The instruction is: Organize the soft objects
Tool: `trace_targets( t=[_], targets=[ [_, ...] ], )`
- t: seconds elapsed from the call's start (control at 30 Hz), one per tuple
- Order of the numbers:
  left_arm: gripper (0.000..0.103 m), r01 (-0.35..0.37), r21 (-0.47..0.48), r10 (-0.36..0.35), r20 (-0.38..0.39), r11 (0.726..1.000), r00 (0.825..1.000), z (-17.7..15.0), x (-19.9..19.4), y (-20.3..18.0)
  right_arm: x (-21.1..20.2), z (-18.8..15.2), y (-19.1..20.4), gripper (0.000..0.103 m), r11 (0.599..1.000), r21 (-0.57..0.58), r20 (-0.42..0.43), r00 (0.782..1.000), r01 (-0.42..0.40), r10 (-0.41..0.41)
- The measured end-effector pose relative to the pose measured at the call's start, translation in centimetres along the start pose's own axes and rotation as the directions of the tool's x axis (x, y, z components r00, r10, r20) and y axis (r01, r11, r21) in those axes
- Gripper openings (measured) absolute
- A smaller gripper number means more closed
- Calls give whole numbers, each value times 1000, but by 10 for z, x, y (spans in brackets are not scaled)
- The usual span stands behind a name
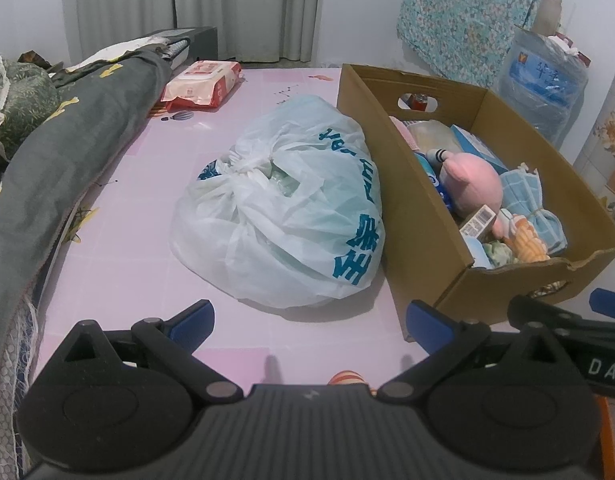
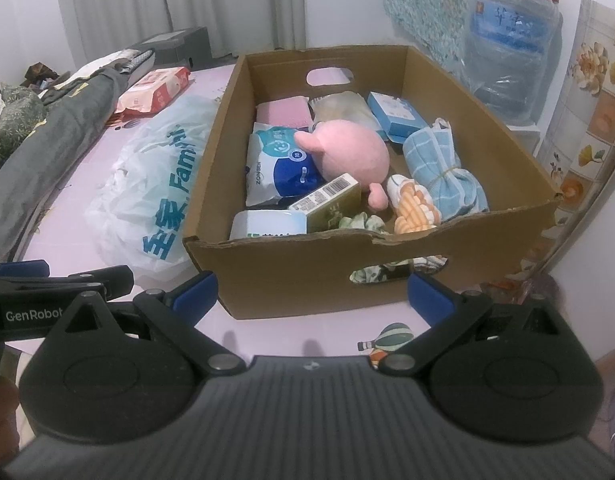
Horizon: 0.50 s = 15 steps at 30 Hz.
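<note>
A knotted white plastic bag point(image 1: 283, 204) with blue lettering lies on the pink table, left of a cardboard box point(image 1: 419, 208). The bag also shows in the right wrist view point(image 2: 155, 184), as does the box point(image 2: 307, 276). The box holds a pink plush toy point(image 2: 351, 152), a rolled blue towel point(image 2: 443, 168), a wipes pack point(image 2: 275, 164), an orange-striped toy point(image 2: 415, 208) and small cartons. My left gripper point(image 1: 309, 320) is open and empty in front of the bag. My right gripper point(image 2: 311, 292) is open and empty at the box's near wall.
A dark green blanket point(image 1: 67, 160) is heaped along the table's left side. A red and white tissue pack point(image 1: 203, 84) lies at the back. A large water bottle point(image 2: 511, 40) and a floral cloth point(image 2: 423, 8) stand behind the box by the wall.
</note>
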<state>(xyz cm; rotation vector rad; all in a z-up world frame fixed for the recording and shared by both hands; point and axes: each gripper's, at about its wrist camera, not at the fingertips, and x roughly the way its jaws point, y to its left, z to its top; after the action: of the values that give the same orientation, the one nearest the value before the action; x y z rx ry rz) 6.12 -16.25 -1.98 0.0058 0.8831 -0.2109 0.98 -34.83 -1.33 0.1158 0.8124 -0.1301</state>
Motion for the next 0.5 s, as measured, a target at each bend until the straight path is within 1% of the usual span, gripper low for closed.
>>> trace_targets(
  t=[0.5],
  targets=[
    [102, -1, 0, 1, 3, 1000, 1000, -1, -1, -2, 0, 0, 0, 102, 1000, 1, -1, 1000, -1, 1]
  ],
)
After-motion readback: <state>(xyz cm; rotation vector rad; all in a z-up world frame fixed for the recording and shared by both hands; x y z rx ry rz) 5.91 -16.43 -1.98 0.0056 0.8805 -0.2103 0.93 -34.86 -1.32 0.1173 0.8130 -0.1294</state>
